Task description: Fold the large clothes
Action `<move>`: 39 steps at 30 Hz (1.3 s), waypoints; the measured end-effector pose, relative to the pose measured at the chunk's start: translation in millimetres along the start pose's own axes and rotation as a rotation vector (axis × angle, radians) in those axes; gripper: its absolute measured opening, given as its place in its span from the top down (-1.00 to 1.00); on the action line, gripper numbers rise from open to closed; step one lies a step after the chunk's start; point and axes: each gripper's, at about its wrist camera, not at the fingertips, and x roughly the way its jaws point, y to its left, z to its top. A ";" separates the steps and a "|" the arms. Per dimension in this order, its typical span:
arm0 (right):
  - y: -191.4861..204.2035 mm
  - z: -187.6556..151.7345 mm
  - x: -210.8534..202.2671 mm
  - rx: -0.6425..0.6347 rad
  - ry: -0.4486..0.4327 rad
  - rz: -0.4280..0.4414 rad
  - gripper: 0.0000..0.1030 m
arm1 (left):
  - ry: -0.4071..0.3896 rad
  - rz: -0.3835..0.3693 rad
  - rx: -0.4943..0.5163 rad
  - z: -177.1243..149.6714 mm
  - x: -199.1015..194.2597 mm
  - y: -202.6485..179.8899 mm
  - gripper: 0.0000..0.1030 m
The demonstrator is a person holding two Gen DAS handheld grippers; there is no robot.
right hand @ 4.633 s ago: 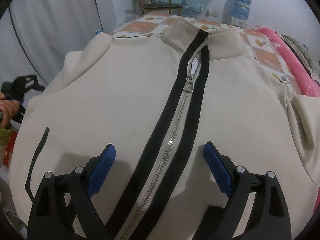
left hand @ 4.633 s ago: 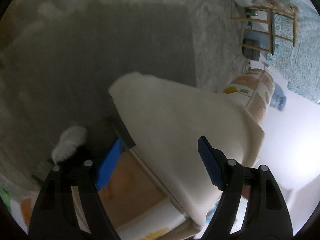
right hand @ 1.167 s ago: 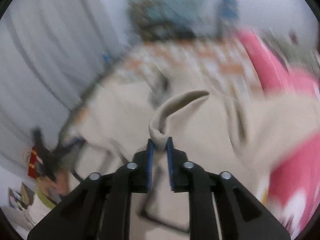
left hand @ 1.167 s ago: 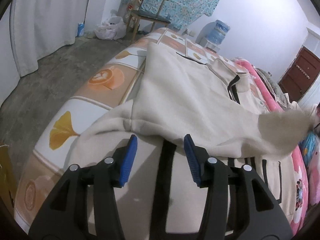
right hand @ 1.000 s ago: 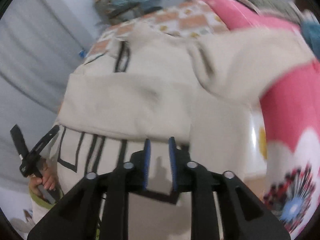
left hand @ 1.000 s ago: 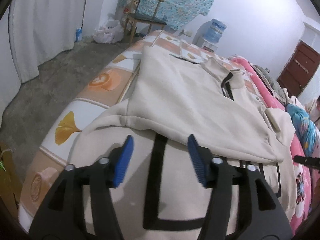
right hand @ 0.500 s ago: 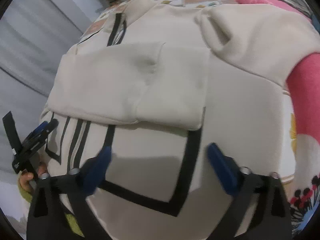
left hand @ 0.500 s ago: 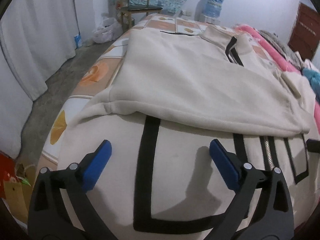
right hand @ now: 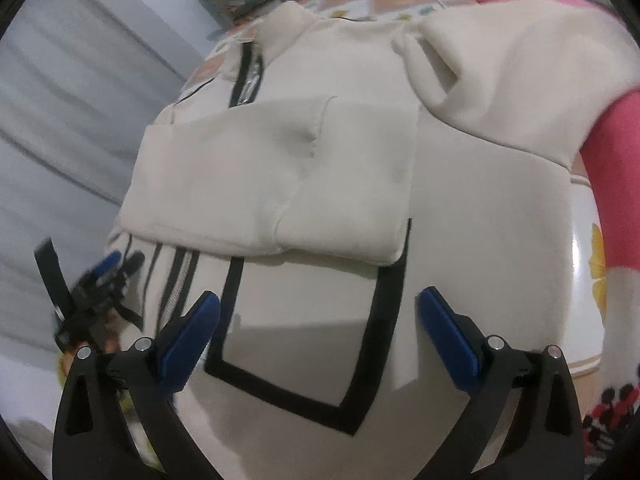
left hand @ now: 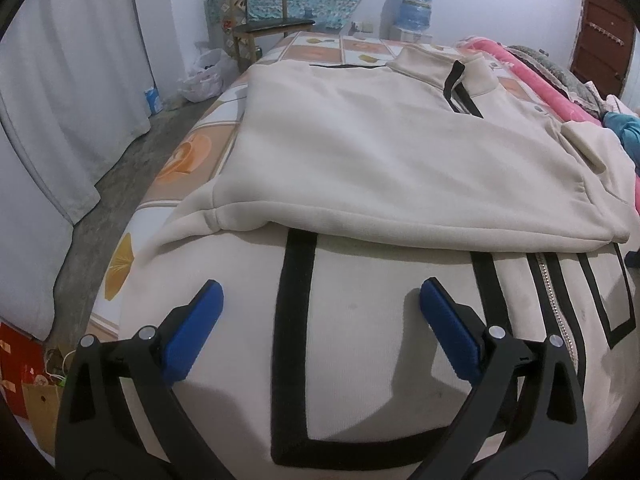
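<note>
A cream zip-up jacket (left hand: 380, 152) with black trim lies front-up on the bed. One sleeve (left hand: 400, 196) is folded across its chest, the cuff end (right hand: 340, 220) lying near the right pocket outline. My left gripper (left hand: 320, 300) hovers open over the lower left pocket outline (left hand: 292, 340), nothing between its blue pads. My right gripper (right hand: 318, 308) hangs open above the right pocket outline (right hand: 360, 360), also holding nothing. The other sleeve (right hand: 500, 80) lies loose at the right side. The left gripper (right hand: 100, 280) shows blurred at the left edge of the right wrist view.
The bed has a tiled orange-and-white cover (left hand: 180, 160). A pink blanket (right hand: 616, 140) lies along its right side. White curtains (left hand: 60, 100), a wooden chair (left hand: 264, 12) and a water jug (left hand: 416, 4) stand beyond. A red box (left hand: 16, 364) sits on the floor at left.
The right gripper carried the sleeve cuff across the jacket's chest, then let it go and opened wide. The left gripper also opened wide and sank toward the hem.
</note>
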 end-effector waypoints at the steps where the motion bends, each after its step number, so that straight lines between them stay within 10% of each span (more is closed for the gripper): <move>1: 0.5 3.7 -4.1 0.005 -0.014 0.004 -0.84 | -0.001 -0.001 0.004 0.1 0.0 -0.6 -0.86; 7: 10.1 36.6 -15.2 -0.058 -0.097 -0.038 -0.69 | 0.002 -0.003 0.011 1.3 1.0 -0.7 -0.87; 25: -16.6 72.4 24.8 -0.050 -0.049 -0.165 0.64 | -0.043 -0.053 0.005 -2.0 -1.9 5.8 -0.84; 29: -19.4 74.0 21.9 -0.036 -0.035 -0.149 0.89 | -0.069 -0.107 -0.048 -2.0 -9.6 18.4 -0.51; 39: 106.2 115.1 -31.9 -0.289 -0.176 -0.073 0.90 | -0.149 -0.223 -0.104 -5.0 -33.8 41.3 -0.05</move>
